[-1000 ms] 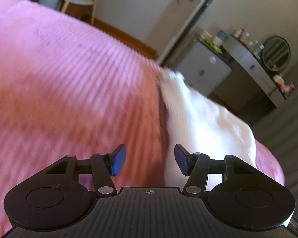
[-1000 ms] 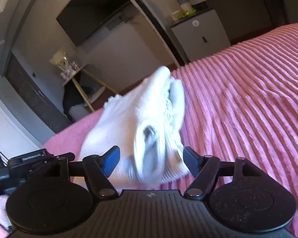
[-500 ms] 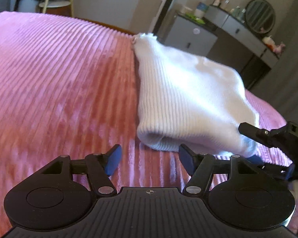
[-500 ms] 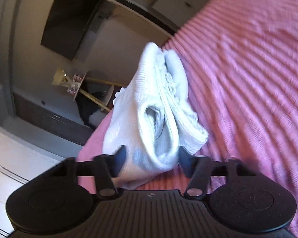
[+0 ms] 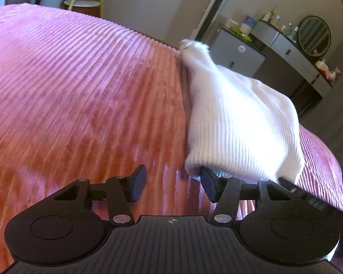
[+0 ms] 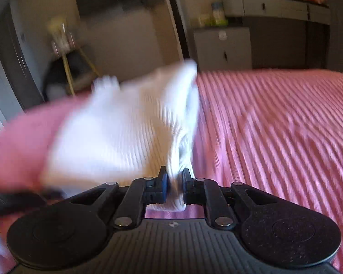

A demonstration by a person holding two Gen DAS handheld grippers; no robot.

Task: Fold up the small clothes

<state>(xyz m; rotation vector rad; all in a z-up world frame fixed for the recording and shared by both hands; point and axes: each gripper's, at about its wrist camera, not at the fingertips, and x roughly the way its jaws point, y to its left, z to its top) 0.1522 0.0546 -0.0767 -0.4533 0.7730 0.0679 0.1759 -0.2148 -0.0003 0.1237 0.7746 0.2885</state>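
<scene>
Clamped nearly together, the right gripper (image 6: pixel 174 183) has a bunched edge of the white ribbed garment (image 6: pixel 125 132) pinched between its two pads, with a small tuft of cloth poking out just behind the pinch. From that pinch the garment fans away forward and to the left, its ribbed face broad and blurred, a narrower fold rising straight ahead of the fingers. To the right of the right gripper and beyond it spreads the pink ribbed bedspread (image 6: pixel 274 137), which also shows below the garment on the left. Far ahead, past the edge of the bed, stands a grey cabinet (image 6: pixel 224 48), with a dark dresser (image 6: pixel 285 11) further to the right of it.

Spread wide apart, the left gripper (image 5: pixel 173 186) has nothing between its blue pads; only bedspread (image 5: pixel 80 96) shows in the gap. The garment (image 5: pixel 235 118) lies ahead and to the right of it: its lower hem comes down to just above the right fingertip (image 5: pixel 208 183), so close that I cannot tell whether cloth and finger touch. From there the garment runs away forward, narrowing to a fluffy tip at the far edge of the bed. Just right of the left gripper, under the garment's hem, a dark bar of the other tool pokes in. Beyond the bed, ahead and to the right, sit the grey cabinet (image 5: pixel 237 54) and a round mirror (image 5: pixel 314 35) on the dresser top.
</scene>
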